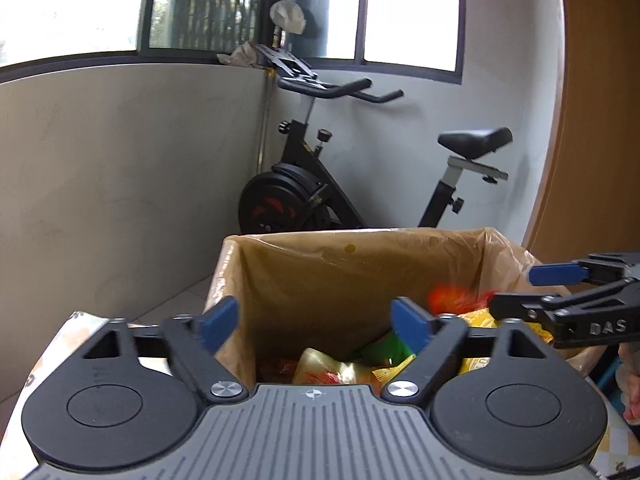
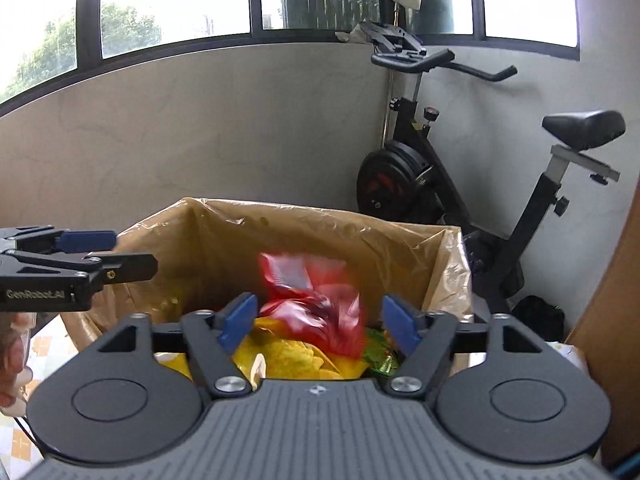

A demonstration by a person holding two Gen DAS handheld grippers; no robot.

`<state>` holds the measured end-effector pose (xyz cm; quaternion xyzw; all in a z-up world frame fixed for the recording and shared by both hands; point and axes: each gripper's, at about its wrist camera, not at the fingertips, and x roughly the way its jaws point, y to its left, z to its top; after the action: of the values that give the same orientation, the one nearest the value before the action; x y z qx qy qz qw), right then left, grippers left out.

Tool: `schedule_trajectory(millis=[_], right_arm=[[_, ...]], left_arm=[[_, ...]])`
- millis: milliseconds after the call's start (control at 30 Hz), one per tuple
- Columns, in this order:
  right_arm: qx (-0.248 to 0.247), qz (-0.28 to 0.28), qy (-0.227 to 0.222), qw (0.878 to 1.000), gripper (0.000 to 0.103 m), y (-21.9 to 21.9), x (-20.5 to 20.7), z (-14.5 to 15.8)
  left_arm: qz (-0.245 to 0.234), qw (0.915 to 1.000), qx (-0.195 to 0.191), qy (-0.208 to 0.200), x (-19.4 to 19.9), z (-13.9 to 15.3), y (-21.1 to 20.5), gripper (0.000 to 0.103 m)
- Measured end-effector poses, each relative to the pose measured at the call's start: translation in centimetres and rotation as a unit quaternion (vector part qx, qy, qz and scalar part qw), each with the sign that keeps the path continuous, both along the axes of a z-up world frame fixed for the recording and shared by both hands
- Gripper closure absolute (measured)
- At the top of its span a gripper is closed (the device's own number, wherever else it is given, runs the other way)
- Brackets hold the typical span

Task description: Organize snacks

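A grey plastered wall runs under a band of dark-framed windows, and a black exercise bike (image 1: 320,176) stands in the corner beside a wooden panel. In front of it sits a cardboard box (image 1: 224,276) lined with a brownish plastic bag.

From the left wrist view, the left gripper (image 1: 316,322) hangs over the near edge of the box, its blue-padded fingers (image 1: 218,322) spread wide apart with nothing between them. Below the gap lie snack packets (image 1: 332,368) in yellow, green and red at the bottom of the box. A blurred red packet (image 1: 452,298) shows deeper in, towards the right wall of the liner. The right gripper (image 1: 516,288) reaches in from the right edge, over the box rim, its jaws parted.

From the right wrist view, the same box (image 2: 452,272) fills the middle, with the bike (image 2: 420,176) behind it to the right. The right gripper (image 2: 320,320) has its fingers (image 2: 240,320) well apart, touching nothing. The red packet (image 2: 316,304) is smeared with blur between and just beyond the pads, free of both, above a heap of yellow packets (image 2: 292,356) and a green one (image 2: 376,356) inside the box. The left gripper (image 2: 128,256) comes in from the left edge at the box rim, jaws parted and empty; part of a hand (image 2: 12,364) shows below it.
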<state>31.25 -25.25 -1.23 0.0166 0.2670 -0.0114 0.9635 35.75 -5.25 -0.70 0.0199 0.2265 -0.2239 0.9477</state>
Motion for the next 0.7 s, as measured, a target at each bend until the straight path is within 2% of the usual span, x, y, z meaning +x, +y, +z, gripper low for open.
schedule_trajectory(millis=[233, 400, 700], right_arm=[[0.015, -0.007, -0.036, 0.999, 0.0, 1.0, -3.3, 1.7], [0.024, -0.019, -0.049, 0.998, 0.0, 1.7, -5.1, 2.7], [0.049, -0.04, -0.072, 0.995, 0.0, 2.3, -8.5, 4.1]], left_arm=[[0.001, 0.9999, 0.0, -0.017, -2.0, 1.1, 0.4, 0.005], [0.001, 0.9996, -0.013, -0.023, -3.5, 2.0, 1.2, 0.004], [0.034, 0.9985, -0.012, -0.042, -6.5, 3.5, 2.4, 0.0]])
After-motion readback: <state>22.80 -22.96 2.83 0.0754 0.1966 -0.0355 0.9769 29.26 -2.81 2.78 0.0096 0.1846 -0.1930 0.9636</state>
